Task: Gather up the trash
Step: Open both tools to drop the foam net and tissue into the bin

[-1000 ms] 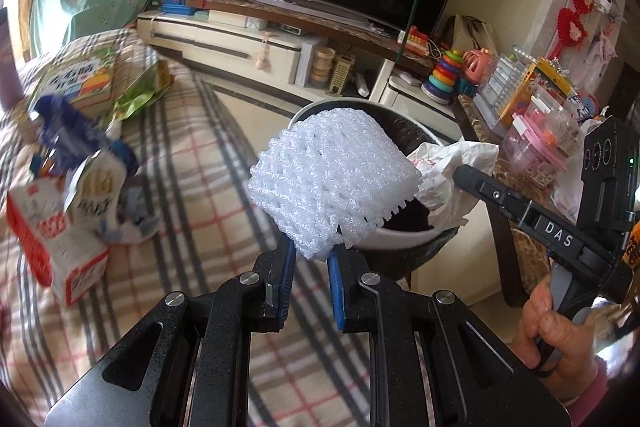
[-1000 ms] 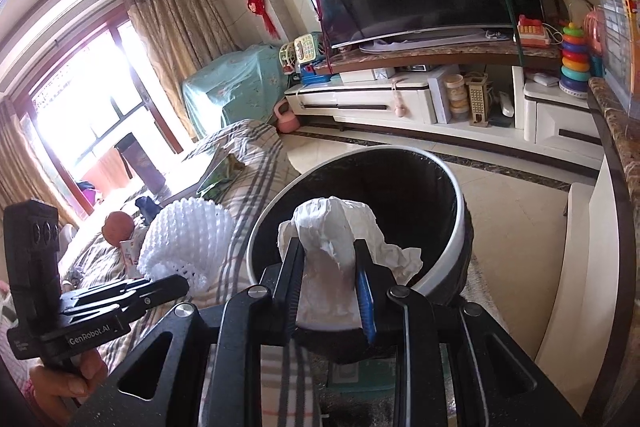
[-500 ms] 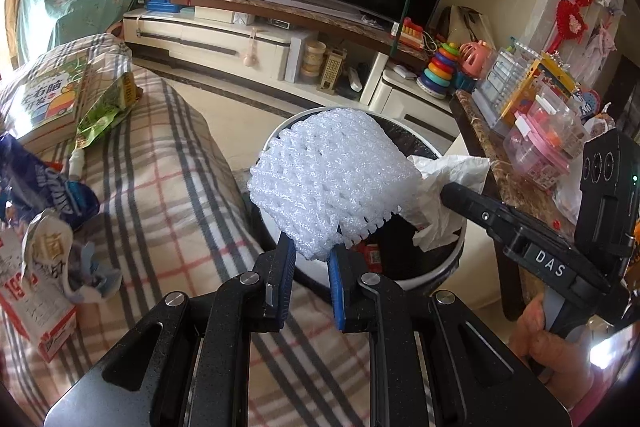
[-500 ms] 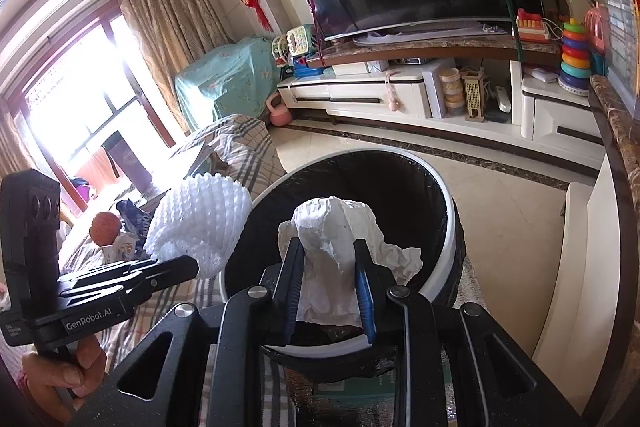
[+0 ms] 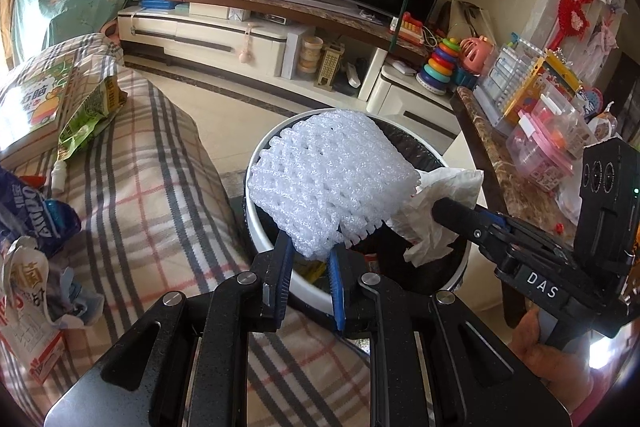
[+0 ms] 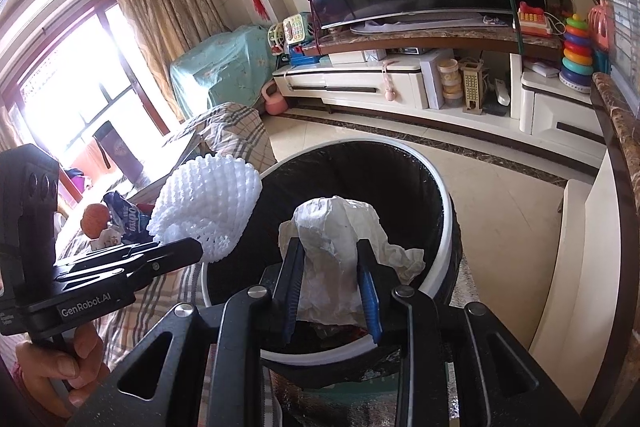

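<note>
The bin (image 6: pixel 436 267), round, white-rimmed and black-lined, stands on the floor between the plaid bed (image 5: pixel 160 195) on the left and the marble-topped table (image 5: pixel 500 163) on the right, and both loads hang over its mouth, so the coming drop looks like a matter of straight down. The foam net (image 5: pixel 332 183) is the bigger piece: the left tongs (image 5: pixel 308 259) are clenched on its near edge, and its long axis runs up and away from them over the near-left rim, part of it perhaps outside the ring. The crumpled tissue (image 6: pixel 340 251) sits nearer the middle of the opening, between the fingers of the right tongs (image 6: pixel 330 283), whose jaws have just been easing apart; the pads seem to touch it yet. Nothing stands between either piece and the liner. More wrappers (image 5: pixel 32 267) lie on the bed, far left of the bin, and a green packet (image 5: pixel 88 115) beyond them.
</note>
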{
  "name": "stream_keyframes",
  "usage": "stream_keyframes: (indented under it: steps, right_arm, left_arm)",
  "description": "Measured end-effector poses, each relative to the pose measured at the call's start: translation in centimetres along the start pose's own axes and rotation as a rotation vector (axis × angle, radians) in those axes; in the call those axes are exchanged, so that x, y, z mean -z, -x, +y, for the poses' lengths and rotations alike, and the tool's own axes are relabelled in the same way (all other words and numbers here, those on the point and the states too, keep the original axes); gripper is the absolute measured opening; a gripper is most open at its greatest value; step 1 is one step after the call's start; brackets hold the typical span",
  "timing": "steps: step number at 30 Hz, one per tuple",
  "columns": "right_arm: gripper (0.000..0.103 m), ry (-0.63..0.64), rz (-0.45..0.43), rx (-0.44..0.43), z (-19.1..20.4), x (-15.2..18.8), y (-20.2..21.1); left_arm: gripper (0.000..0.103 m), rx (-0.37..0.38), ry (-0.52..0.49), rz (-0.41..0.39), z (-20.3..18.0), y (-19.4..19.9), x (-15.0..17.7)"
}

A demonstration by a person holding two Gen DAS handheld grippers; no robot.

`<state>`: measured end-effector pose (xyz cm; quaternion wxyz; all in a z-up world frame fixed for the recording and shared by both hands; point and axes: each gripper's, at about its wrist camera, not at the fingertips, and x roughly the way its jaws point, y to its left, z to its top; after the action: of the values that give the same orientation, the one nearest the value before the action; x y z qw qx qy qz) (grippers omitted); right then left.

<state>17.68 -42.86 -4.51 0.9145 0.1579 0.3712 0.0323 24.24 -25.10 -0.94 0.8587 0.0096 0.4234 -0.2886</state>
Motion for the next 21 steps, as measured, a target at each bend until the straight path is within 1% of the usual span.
stream_keyframes:
  steps: [1,2,3,4,5,6,8,9,10,11,14,16,17,19,21]
  right_arm:
    - [0.032,0.000,0.002,0.004,0.0,0.0,0.0]
    - [0.034,-0.001,0.005,0.006,-0.1,0.0,0.0]
    - [0.039,-0.005,0.006,0.008,-0.3,0.0,0.0]
    - [0.044,-0.009,0.005,0.010,-0.4,0.0,0.1]
    - [0.047,-0.013,0.002,0.009,-0.5,-0.1,0.1]
    - [0.052,-0.016,0.000,0.009,-0.6,-0.1,0.2]
    - [0.052,-0.018,-0.006,0.009,-0.6,-0.2,0.4]
    - [0.053,-0.018,-0.009,0.009,-0.6,-0.3,0.5]
    - [0.055,-0.018,-0.012,0.008,-0.5,-0.3,0.6]
    - [0.055,-0.016,-0.016,0.008,-0.4,-0.3,0.8]
    - [0.062,-0.009,-0.025,0.006,0.0,-0.2,1.2]
    - [0.071,-0.002,-0.039,0.005,0.4,-0.1,1.5]
    - [0.074,0.000,-0.050,0.004,0.6,-0.1,1.8]
    - [0.087,0.002,-0.070,-0.004,1.2,0.1,2.1]
    - [0.095,0.004,-0.081,-0.029,2.0,0.5,2.4]
  left_arm:
    - [0.017,-0.004,-0.002,0.000,0.0,-0.1,-0.1]
    - [0.017,-0.004,-0.003,0.002,-0.1,-0.2,-0.1]
    - [0.019,-0.006,-0.002,0.006,-0.1,-0.4,-0.2]
    - [0.023,-0.009,-0.001,0.010,-0.1,-0.5,-0.2]
    - [0.025,-0.010,0.001,0.012,-0.1,-0.6,-0.3]
    - [0.030,-0.008,0.003,0.013,-0.1,-0.7,-0.4]
    - [0.038,-0.010,0.006,0.010,-0.1,-0.7,-0.3]
    - [0.045,-0.015,0.007,0.007,-0.1,-0.6,-0.3]
    - [0.047,-0.017,0.010,0.001,0.1,-0.4,-0.2]
    - [0.047,-0.018,0.012,-0.004,0.1,-0.2,-0.2]
    - [0.050,-0.028,0.021,-0.010,0.6,0.3,0.2]
    - [0.054,-0.034,0.034,-0.020,1.1,1.0,0.7]
    - [0.055,-0.038,0.040,-0.024,1.3,1.4,1.0]
    - [0.057,-0.045,0.060,-0.037,1.8,2.3,1.7]
    - [0.059,-0.051,0.086,-0.048,2.6,3.3,2.6]
